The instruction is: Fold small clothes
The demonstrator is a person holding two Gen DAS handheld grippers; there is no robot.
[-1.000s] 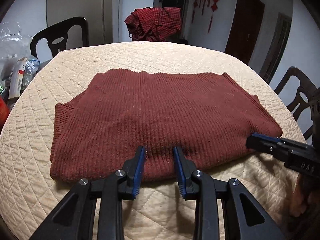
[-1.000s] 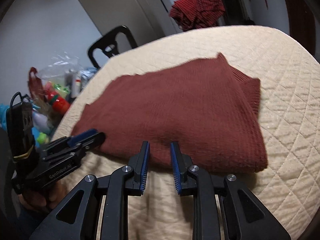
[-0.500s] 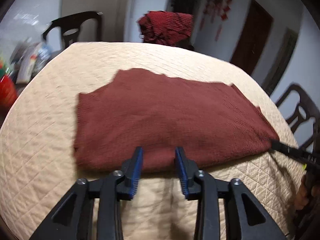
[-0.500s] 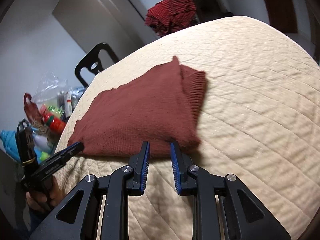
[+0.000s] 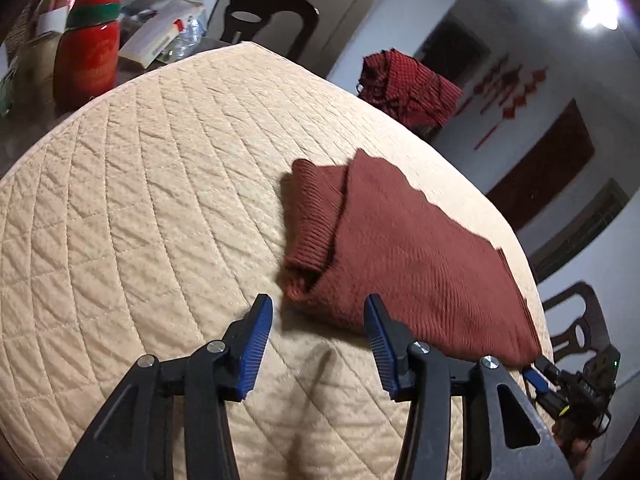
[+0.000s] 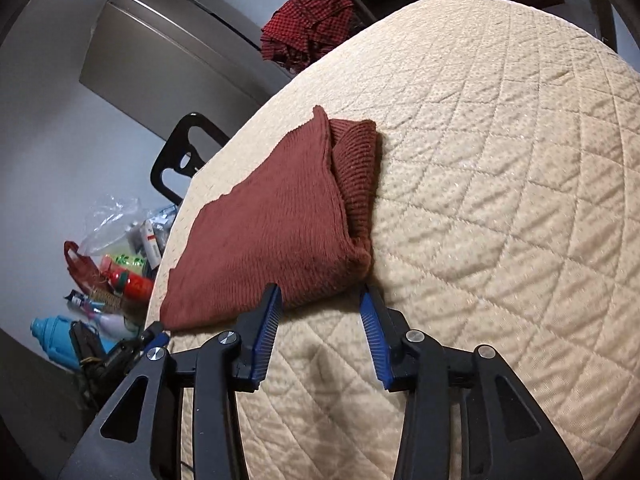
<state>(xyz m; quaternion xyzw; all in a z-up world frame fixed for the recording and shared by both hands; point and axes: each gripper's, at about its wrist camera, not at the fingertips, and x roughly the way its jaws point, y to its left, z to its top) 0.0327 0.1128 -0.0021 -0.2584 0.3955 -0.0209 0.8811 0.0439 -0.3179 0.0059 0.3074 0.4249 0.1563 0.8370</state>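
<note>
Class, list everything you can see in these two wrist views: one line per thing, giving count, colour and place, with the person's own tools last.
sweater: one, rust red, folded, lying flat on the quilt.
quilt: one, cream, covering the round table.
checked cloth: one, red and black, heaped beyond the table's far edge.
chairs: at least two, dark, around the table.
red bottle: one, red with a green band, among clutter beside the table.
blue bottle: one, light blue, in the same clutter.
plastic bag: one, clear, in the clutter.
wall ornaments: several, red, on the far wall.
left tool: one, black with blue pads, open, at the sweater's near corner.
right tool: one, black with blue pads, open, at the opposite near corner.
</note>
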